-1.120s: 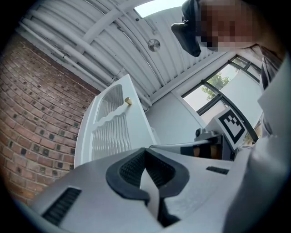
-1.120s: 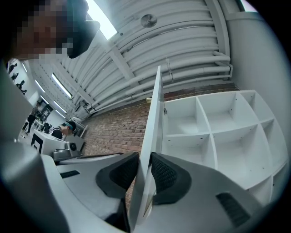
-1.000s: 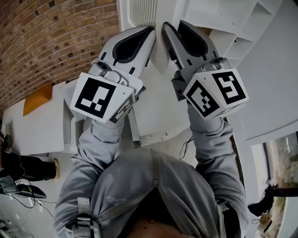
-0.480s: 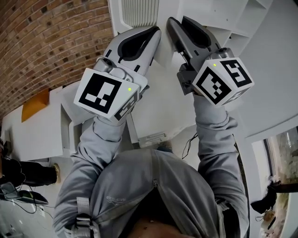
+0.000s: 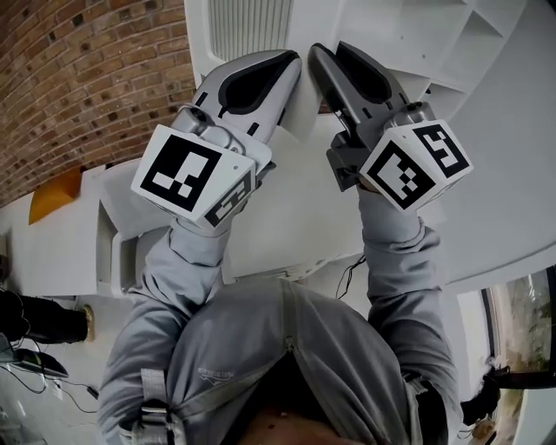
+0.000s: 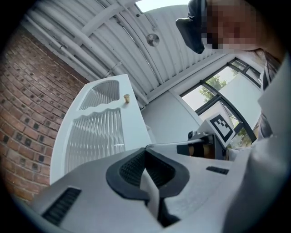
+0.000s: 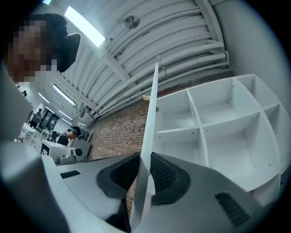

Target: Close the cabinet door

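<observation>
The cabinet door [image 5: 252, 26] [image 6: 97, 132] [image 7: 152, 113] stands swung out from the white shelf cabinet [image 5: 452, 43] [image 7: 218, 132]. It is a white panel with ribbed insets and a small brass knob [image 6: 127, 97] near its free edge. Both grippers have hold of that edge. The left gripper [image 5: 287, 69] [image 6: 145, 159] sits on the door's ribbed side, and its dark pads are pinched narrowly onto the thin white edge. The right gripper [image 5: 317, 61] [image 7: 144, 170] is just beside it on the door's other side, nearer the shelves. Its jaws have just been closing, the door's edge runs straight up between them, and the pads press on both faces. The two grippers lie nearly parallel, tips close together, each with its marker cube [image 5: 187, 174] at the rear and a grey sleeve [image 5: 395, 252] behind it. Seen along the right gripper's jaws, the door shows edge-on. The cabinet's open compartments lie to the door's right. A brick wall [image 5: 78, 78] [image 7: 118, 132] lies to the door's left. Past the door on the brick-wall side, well away, a person [image 7: 70, 133] stands at some equipment.
</observation>
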Demonstrator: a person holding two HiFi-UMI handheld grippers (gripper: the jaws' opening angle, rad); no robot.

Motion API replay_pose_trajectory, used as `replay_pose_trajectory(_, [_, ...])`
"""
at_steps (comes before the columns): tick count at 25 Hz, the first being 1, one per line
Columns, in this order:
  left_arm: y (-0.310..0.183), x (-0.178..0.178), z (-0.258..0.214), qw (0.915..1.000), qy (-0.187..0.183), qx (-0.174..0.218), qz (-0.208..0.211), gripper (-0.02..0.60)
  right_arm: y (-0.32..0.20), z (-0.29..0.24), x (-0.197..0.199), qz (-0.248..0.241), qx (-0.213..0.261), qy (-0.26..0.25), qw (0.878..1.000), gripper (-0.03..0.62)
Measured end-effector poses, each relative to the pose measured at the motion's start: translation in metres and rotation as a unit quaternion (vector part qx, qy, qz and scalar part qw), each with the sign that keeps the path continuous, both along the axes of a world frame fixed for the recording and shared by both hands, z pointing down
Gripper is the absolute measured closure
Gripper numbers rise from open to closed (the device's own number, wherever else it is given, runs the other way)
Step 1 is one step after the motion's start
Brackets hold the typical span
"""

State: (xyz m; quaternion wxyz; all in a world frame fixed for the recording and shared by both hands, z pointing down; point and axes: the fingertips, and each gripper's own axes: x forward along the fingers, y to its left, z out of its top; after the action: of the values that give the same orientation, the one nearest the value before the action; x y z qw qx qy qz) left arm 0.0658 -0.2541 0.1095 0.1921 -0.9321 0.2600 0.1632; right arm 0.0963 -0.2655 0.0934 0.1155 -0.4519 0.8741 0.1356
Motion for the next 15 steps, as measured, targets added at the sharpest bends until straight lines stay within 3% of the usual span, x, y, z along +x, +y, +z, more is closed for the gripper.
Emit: replay_pose_trajectory(15, [-0.048, 0.050, 0.014, 0.9995, -0.012, -0.027, -0.007, 0.577, -0.041, 0.002, 0.049, -0.047, -0.008, -0.007, 0.999, 0.503])
